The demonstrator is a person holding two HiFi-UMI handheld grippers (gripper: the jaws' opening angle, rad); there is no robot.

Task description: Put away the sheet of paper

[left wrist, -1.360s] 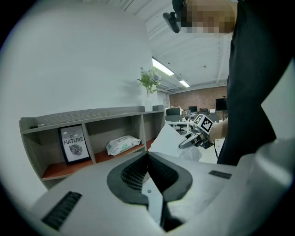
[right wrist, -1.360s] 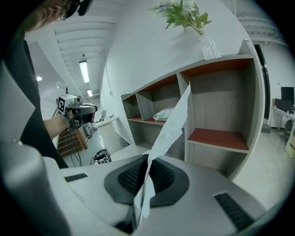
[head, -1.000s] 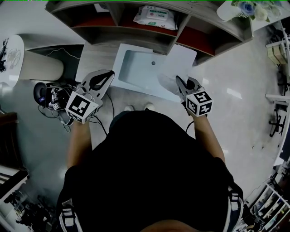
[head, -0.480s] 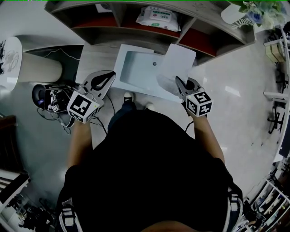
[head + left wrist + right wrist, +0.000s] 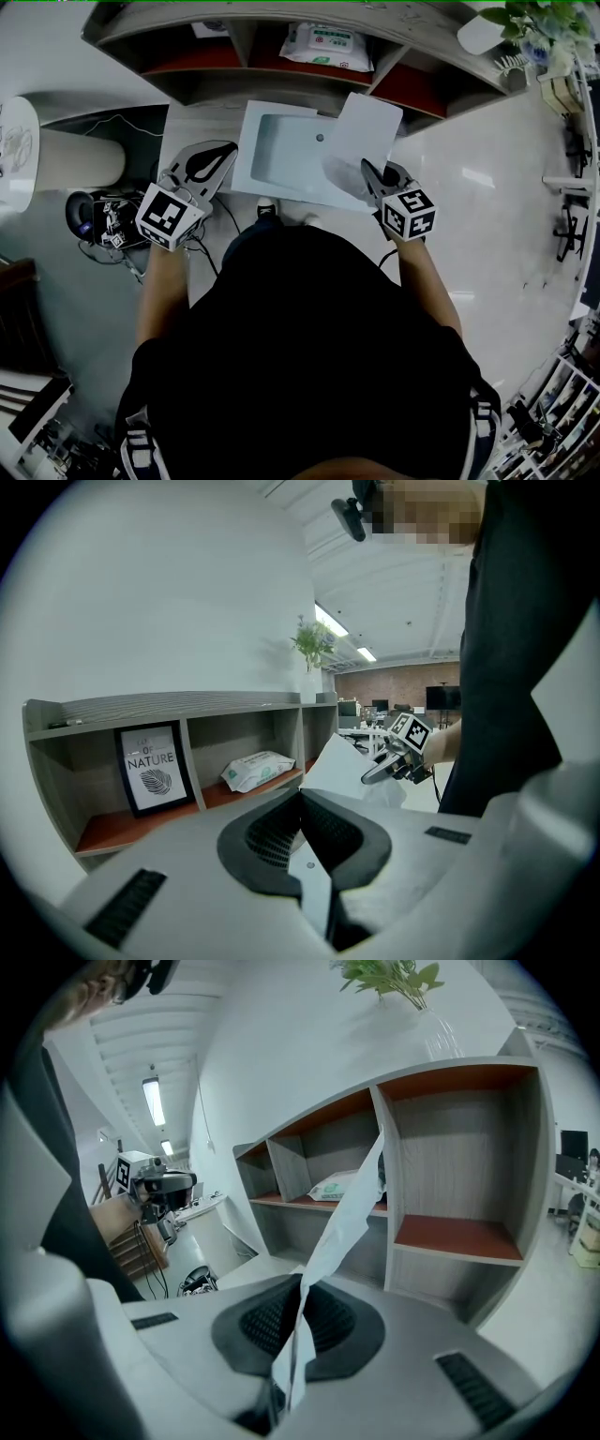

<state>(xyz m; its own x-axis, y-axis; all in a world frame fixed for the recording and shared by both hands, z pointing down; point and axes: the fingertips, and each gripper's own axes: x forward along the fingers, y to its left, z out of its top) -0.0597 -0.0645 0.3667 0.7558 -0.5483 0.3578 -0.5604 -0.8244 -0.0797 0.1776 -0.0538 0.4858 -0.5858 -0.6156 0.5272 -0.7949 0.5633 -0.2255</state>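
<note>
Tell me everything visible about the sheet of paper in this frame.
The sheet of paper is plain white, thin and blank on the side shown. The right gripper is shut on its near edge, where it looks crumpled. It is held off the table and appears edge-on in the right gripper view, rising toward the shelf unit. From above it overlaps the right end of the white tray.

White sheet of paper (image 5: pixel 368 127); pale-blue tray (image 5: pixel 281 155); grey woodgrain shelf (image 5: pixel 459 1157).

My L gripper (image 5: pixel 302 806): jaws together, empty. Ahead: shelf (image 5: pixel 187 705) w/ framed print (image 5: pixel 153 767), wipes pack (image 5: pixel 255 769); R gripper (image 5: pixel 373 773) holds paper sheet (image 5: pixel 330 767).
</note>
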